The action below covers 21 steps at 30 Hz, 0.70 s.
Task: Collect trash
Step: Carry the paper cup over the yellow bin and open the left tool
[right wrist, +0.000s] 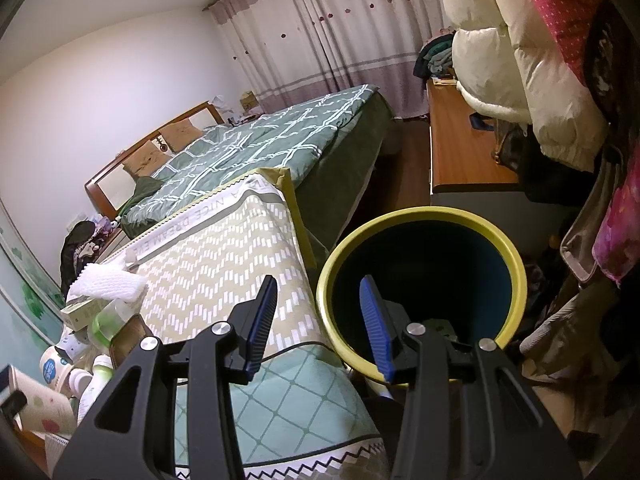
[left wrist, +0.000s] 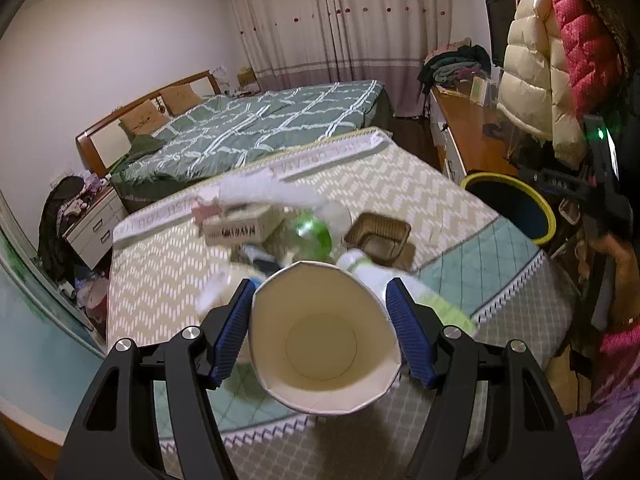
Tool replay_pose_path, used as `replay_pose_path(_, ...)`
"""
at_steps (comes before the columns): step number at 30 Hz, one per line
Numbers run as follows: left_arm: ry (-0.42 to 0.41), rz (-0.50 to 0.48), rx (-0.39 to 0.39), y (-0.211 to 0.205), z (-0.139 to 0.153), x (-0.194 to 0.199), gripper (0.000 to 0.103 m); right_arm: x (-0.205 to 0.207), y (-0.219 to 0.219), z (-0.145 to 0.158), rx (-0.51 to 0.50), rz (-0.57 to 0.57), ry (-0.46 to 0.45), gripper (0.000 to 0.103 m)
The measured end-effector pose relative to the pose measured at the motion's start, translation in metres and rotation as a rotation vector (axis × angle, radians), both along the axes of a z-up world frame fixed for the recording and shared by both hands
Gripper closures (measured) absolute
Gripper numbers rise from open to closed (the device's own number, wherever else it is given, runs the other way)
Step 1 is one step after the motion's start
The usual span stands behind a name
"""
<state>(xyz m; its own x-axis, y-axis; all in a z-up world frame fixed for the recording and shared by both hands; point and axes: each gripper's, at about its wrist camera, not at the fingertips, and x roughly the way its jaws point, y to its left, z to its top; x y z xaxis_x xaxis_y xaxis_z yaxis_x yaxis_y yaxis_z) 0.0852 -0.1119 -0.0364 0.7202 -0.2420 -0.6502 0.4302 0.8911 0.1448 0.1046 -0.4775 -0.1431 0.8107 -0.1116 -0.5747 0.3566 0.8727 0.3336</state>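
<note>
My left gripper [left wrist: 322, 300] is shut on a white paper cup [left wrist: 324, 344], mouth toward the camera, held above the patterned quilt [left wrist: 168, 280]. Behind it lies a trash pile: a cardboard box [left wrist: 236, 228], a green plastic bottle [left wrist: 314, 232], a brown plastic tray [left wrist: 378, 236], a white bottle [left wrist: 360, 266] and white tissue [left wrist: 272, 192]. The round bin with a yellow rim [left wrist: 516, 200] stands right of the quilt. My right gripper [right wrist: 318, 300] is open and empty above the near rim of the bin [right wrist: 424, 216]. The pile also shows at lower left in the right wrist view [right wrist: 92, 320].
A bed with a green checked cover [left wrist: 256, 128] lies beyond the quilt. A wooden desk [left wrist: 468, 120] runs along the right wall, with puffy jackets [left wrist: 540, 60] hanging over it. A nightstand [left wrist: 96, 220] stands at the left. Curtains [left wrist: 340, 20] cover the far wall.
</note>
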Motion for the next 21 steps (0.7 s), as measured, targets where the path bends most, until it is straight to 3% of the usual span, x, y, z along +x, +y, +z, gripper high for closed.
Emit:
replay_pose_path(11, -0.047, -0.110, -0.004, -0.063, 0.029, 0.041, 0.036, -0.009, -0.026, 0.001, 0.015, -0.037, -0.010, 0.061)
replay_pose_path(21, -0.023, -0.336, 0.032, -0.184, 0.039, 0.072, 0.036, -0.025, -0.069, -0.003, 0.032, -0.106, 0.002, 0.061)
